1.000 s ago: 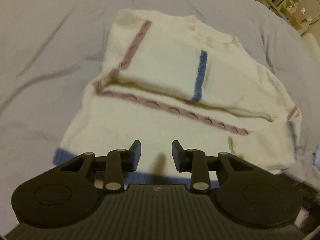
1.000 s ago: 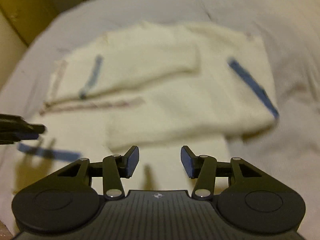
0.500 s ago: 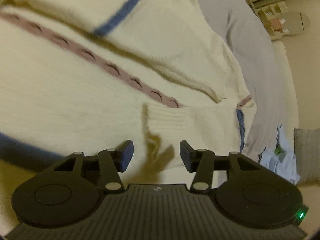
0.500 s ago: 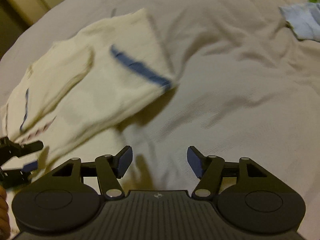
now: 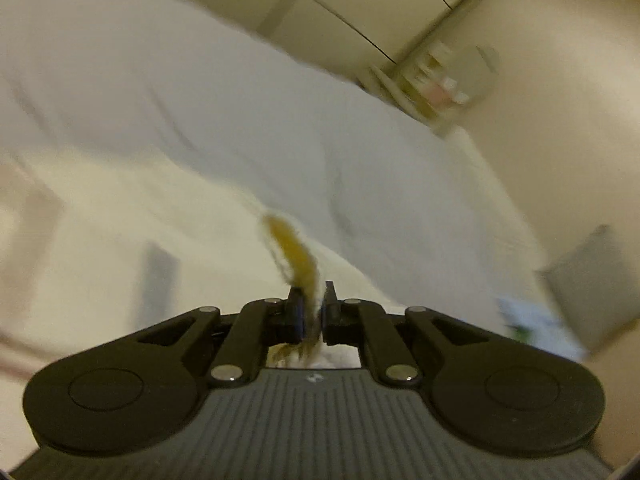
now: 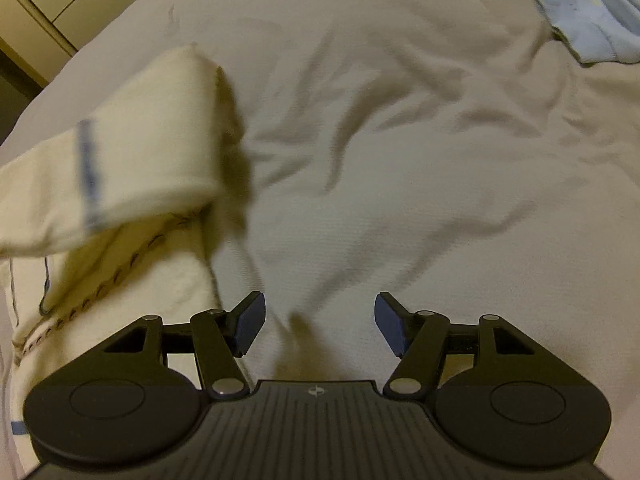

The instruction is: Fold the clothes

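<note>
At six o'clock, the left tool (image 5: 311,314), pinching the sweater (image 5: 132,236) edge, should carry it over evenly while the right tool (image 6: 319,326), jaws wide and empty over the bed (image 6: 400,140), steadies the fold.

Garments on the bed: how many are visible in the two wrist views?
2. The cream sweater lies at left, its edge pinched by the left gripper. A light blue garment lies at the far right. Others may be out of view.

No readable text, label, brand name or number appears in either wrist view; both are motion-blurred.
</note>
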A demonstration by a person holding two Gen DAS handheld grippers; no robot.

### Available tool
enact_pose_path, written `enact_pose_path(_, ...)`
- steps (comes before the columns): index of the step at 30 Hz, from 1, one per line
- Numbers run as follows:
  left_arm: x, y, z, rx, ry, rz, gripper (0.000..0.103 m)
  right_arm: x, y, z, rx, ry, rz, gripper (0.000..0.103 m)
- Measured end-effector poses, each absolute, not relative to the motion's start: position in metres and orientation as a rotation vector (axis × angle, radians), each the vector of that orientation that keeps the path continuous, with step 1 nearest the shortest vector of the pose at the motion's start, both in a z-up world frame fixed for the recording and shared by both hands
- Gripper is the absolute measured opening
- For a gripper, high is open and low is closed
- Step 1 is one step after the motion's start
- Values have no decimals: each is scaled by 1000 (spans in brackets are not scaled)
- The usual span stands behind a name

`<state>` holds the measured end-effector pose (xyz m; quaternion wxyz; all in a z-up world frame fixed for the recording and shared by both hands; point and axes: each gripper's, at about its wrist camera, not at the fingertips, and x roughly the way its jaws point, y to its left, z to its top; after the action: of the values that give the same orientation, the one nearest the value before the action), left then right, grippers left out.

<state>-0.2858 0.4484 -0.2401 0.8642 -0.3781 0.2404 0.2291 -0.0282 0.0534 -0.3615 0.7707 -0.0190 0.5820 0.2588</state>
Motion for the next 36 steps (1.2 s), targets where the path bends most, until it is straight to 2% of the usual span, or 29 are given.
enact_pose_path(4, -317, 491, -279, -754, 665, 685, 5, -36, 77, -361, -114, 1225, 608, 63)
enact_pose_path(8, -325, 500, -318, -762, 775, 750, 6, -46, 107, -353, -242, 1134, 696, 63)
enact_pose_path(12, -326, 491, -309, -676, 736, 746, 6, -52, 136, -348, -338, 1058, 780, 61)
enact_pose_path(17, -332, 496, -312, -616, 759, 758, 6, -55, 160, -359, -364, 1078, 811, 60)
enact_pose_path(21, -336, 502, -343, -605, 875, 800, 18, -58, 169, -361, -380, 1095, 817, 60)
enact_pose_path(28, -356, 498, -309, -591, 768, 886, 16, -54, 179, -351, -352, 1056, 822, 60)
enact_pose_path(31, -359, 484, -294, -574, 739, 865, 14, -54, 190, -345, -333, 1013, 853, 56)
enact_pose_path(33, -354, 478, -296, -581, 754, 796, 16, -53, 201, -346, -332, 995, 875, 52)
enact_pose_path(36, -342, 468, -317, -509, 838, 755, 16, -51, 214, -360, -377, 963, 882, 52)
